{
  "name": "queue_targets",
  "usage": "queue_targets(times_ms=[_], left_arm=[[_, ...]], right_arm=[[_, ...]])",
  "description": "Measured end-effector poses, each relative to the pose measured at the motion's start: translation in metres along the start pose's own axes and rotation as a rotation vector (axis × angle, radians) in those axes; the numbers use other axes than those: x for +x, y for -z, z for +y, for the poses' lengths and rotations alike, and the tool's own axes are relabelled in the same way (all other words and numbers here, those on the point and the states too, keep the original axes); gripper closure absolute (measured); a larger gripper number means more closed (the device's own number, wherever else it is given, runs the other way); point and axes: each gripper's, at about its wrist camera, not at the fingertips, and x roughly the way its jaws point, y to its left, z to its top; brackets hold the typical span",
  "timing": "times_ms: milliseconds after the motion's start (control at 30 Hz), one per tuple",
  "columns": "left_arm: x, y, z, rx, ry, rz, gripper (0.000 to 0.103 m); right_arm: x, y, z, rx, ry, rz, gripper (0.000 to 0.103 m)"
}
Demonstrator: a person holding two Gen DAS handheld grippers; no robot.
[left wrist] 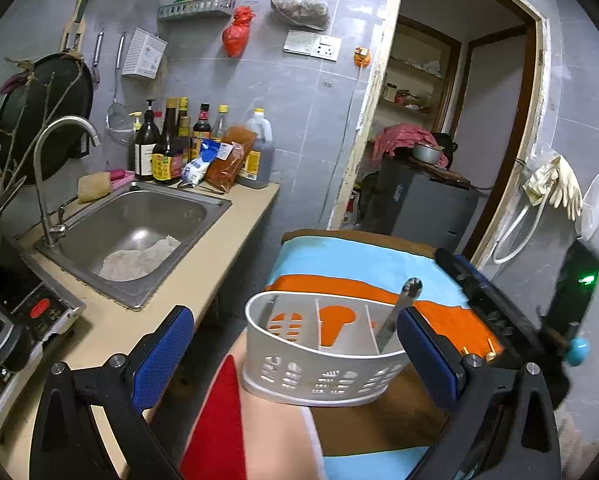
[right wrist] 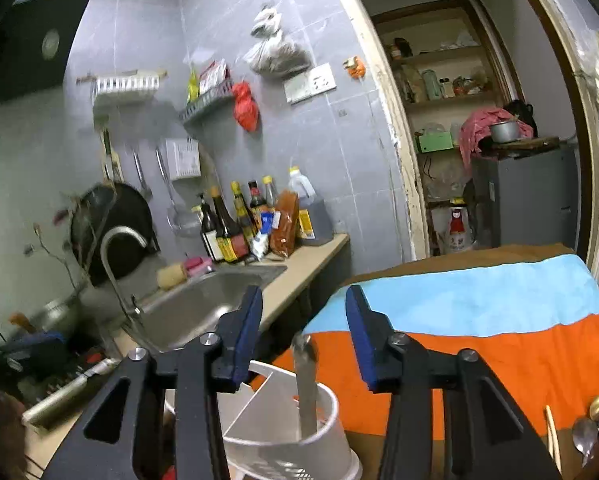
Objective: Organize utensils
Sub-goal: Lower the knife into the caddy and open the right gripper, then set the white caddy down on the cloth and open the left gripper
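A white plastic utensil caddy [left wrist: 319,364] with dividers stands on a striped blue, orange and brown cloth [left wrist: 363,264]. One metal utensil [left wrist: 399,312] stands handle-up in its right compartment. My left gripper [left wrist: 295,356] is open, its blue pads on either side of the caddy. In the right wrist view my right gripper [right wrist: 303,344] is open and empty just above the caddy [right wrist: 287,440], with the metal utensil [right wrist: 305,384] standing between the fingers. Loose spoons and chopsticks [right wrist: 587,428] lie on the cloth at the lower right.
A steel sink [left wrist: 135,232] with a tap [left wrist: 59,152] is set in the beige counter [left wrist: 203,264] at left. Sauce bottles [left wrist: 179,148] stand at the wall. A stove [left wrist: 15,320] sits at far left. A doorway [left wrist: 439,120] opens behind the cloth-covered table.
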Motion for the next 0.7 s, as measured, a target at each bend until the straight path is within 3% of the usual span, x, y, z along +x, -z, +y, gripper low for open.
queue_targets(times_ms=[133, 233, 367, 533, 700], left_arm=[[0.003, 0.002, -0.022, 0.012, 0.026, -0.012, 0.001], [0.002, 0.005, -0.045, 0.018, 0.059, -0.054, 0.001], [-0.002, 0.009, -0.087, 0.045, 0.083, -0.128, 0.001], [-0.011, 0.016, -0.134, 0.083, 0.117, -0.19, 0.0], [-0.012, 0.025, -0.172, 0.115, 0.133, -0.194, 0.0]], right_arm=[[-0.036, -0.016, -0.021, 0.041, 0.039, -0.014, 0.063], [-0.07, -0.027, -0.039, 0.034, 0.093, -0.037, 0.042], [-0.114, -0.042, -0.062, -0.005, 0.18, -0.066, 0.024], [-0.162, -0.054, -0.087, -0.07, 0.289, -0.117, 0.013], [-0.19, -0.061, -0.111, -0.066, 0.337, -0.132, 0.003]])
